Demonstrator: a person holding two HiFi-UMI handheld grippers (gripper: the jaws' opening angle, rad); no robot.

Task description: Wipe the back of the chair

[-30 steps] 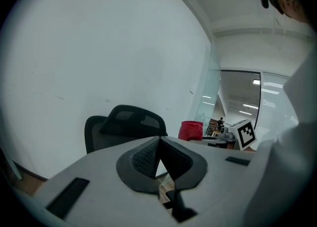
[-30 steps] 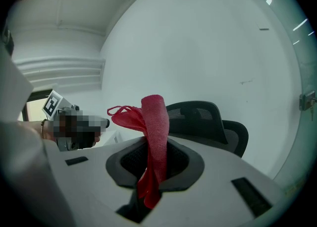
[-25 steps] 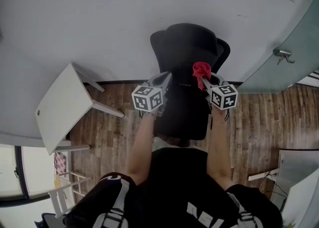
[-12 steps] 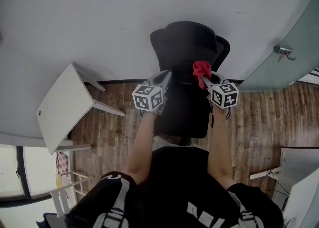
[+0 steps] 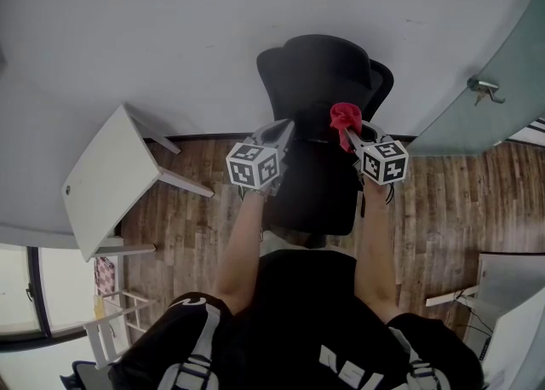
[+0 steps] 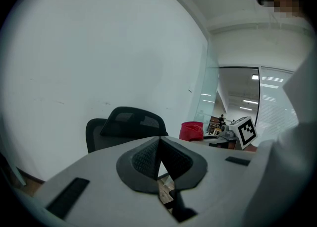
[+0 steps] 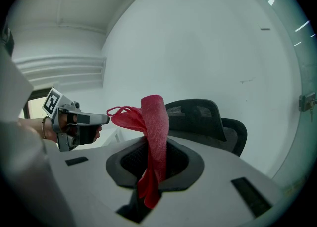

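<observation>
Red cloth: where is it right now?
In the head view, the red cloth is pinched in the right gripper, right of centre, in front of the black chair.

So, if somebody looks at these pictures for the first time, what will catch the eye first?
The red cloth stands out most: it is clamped in the right gripper and held up close to the black office chair in the middle. The left gripper beside it is shut and empty, and a white table stands at the far left.
</observation>
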